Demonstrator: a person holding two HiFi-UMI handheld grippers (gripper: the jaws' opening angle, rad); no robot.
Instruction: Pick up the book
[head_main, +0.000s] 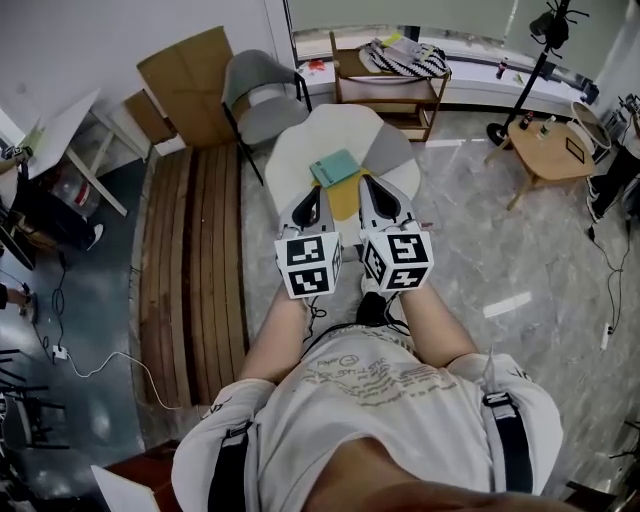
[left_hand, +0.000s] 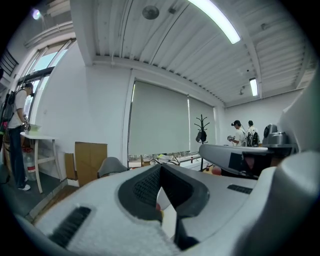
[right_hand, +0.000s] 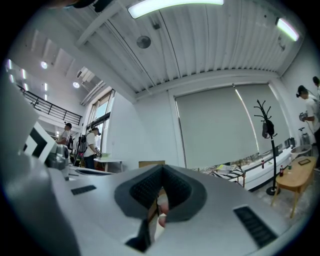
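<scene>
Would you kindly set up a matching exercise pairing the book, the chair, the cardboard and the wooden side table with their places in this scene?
Things:
1. book
2. chair
3. cardboard
4. wooden side table

Places:
A. against the wall, upper left
B. lying on the white table
C. far right of the head view
D. just behind the white table

Pairs: 1-B, 2-D, 3-A, 4-C.
</scene>
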